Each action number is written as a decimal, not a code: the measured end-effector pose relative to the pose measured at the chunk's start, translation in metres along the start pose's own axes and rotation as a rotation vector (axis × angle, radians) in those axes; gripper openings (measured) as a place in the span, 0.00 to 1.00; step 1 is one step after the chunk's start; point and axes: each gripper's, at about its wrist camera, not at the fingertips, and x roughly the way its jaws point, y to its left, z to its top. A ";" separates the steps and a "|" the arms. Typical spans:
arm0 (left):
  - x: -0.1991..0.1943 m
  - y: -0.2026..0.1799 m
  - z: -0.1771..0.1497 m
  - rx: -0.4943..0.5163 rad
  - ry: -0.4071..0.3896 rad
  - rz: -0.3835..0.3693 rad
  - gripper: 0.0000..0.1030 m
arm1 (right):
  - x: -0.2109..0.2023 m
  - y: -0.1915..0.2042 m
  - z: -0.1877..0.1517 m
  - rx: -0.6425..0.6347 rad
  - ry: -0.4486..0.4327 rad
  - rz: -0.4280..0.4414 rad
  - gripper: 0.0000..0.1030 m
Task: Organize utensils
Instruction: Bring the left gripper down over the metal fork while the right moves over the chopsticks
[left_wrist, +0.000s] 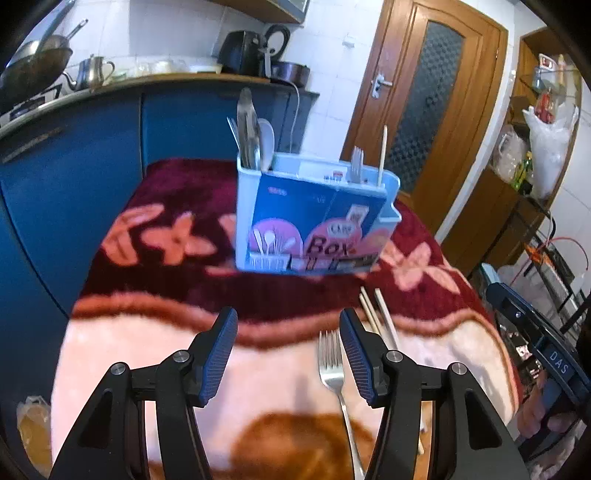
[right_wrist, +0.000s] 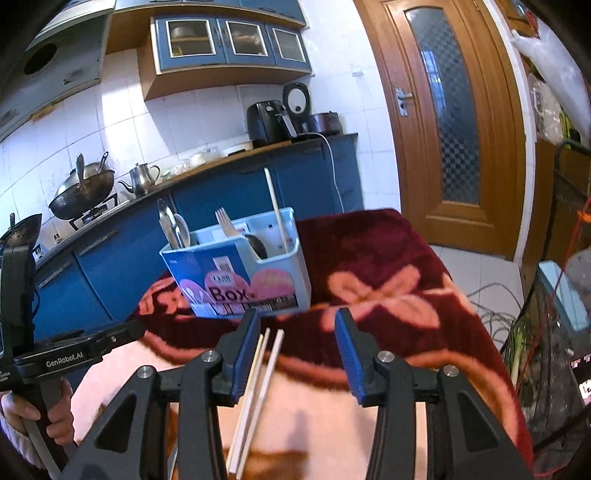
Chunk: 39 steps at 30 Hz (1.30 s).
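A light blue utensil box with a "Box" label stands on the blanket-covered table. It holds spoons, a fork and one chopstick. My left gripper is open and empty above the table; a metal fork lies just inside its right finger. Loose chopsticks lie beyond that finger. In the right wrist view the box stands ahead. My right gripper is open, with the chopsticks lying beside its left finger.
Blue kitchen cabinets with woks and a kettle run behind and left of the table. A wooden door is at the back right. Shelves, bags and cables crowd the right side. The left gripper's handle shows at the right view's left.
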 end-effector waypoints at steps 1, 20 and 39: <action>0.002 -0.001 -0.002 0.001 0.011 -0.003 0.57 | 0.000 -0.002 -0.003 0.006 0.007 -0.001 0.45; 0.051 -0.008 -0.023 0.019 0.149 -0.001 0.57 | 0.007 -0.024 -0.030 0.056 0.088 -0.010 0.46; 0.081 -0.023 -0.019 0.139 0.210 -0.146 0.41 | 0.013 -0.035 -0.040 0.079 0.126 -0.014 0.46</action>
